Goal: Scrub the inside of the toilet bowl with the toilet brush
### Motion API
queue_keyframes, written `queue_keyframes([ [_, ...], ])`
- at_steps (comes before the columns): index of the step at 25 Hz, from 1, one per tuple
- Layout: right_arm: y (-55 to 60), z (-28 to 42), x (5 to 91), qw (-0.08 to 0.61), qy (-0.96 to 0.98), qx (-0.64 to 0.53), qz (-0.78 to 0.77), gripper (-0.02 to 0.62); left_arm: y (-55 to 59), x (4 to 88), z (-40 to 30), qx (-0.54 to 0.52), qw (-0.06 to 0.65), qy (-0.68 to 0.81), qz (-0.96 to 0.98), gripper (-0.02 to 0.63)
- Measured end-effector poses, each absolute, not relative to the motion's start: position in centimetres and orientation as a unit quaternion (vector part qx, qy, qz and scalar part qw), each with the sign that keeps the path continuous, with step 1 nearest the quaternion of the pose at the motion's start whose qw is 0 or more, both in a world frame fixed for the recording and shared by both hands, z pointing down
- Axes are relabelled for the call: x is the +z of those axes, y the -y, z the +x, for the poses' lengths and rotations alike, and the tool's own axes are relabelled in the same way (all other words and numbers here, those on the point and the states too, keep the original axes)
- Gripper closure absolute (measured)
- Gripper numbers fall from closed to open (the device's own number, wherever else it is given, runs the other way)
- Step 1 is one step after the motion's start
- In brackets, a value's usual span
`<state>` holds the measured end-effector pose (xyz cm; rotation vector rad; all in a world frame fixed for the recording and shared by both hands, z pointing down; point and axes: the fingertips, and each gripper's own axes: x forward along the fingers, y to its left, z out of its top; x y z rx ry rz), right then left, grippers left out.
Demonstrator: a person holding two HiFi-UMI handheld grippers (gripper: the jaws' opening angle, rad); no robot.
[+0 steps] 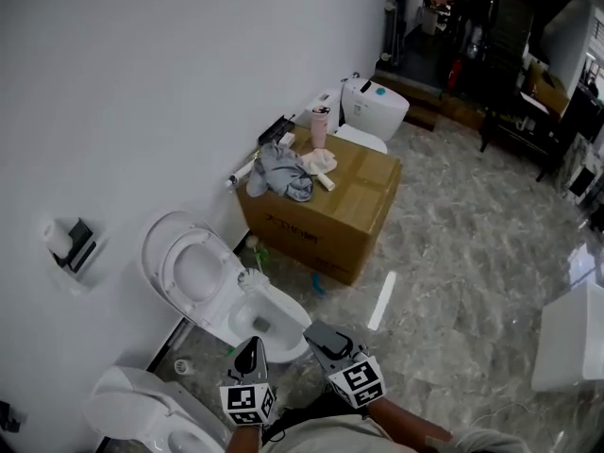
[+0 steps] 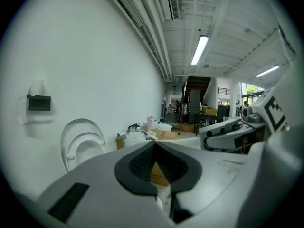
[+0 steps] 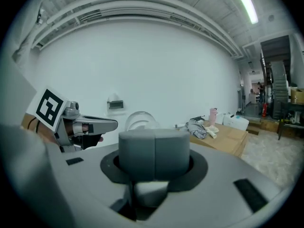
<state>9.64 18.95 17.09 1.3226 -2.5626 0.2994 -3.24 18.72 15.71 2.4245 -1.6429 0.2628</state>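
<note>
Toilet brush, white head at the open toilet bowl's far rim by the cardboard box, is in neither tool: left tool and right tool hover over the near rim, jaws pressed together on nothing, which fits a brush awaiting pickup or one set back.

Three toilets, one cardboard box, one pink cup, two grippers
</note>
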Motion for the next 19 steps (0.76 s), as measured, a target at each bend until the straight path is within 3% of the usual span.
queue_keyframes([
  [4, -20.5, 8.6, 15.0, 0.094, 0.875, 0.081, 0.467, 0.451, -20.0, 14.2, -4.5, 0.066, 0.086, 0.551, 0.828, 0.597],
  [19, -22.6, 7.3, 14.0, 0.101, 0.864, 0.065, 0.488, 0.451, -21.1, 12.9, -6.0, 0.046, 0.074, 0.532, 0.842, 0.597],
])
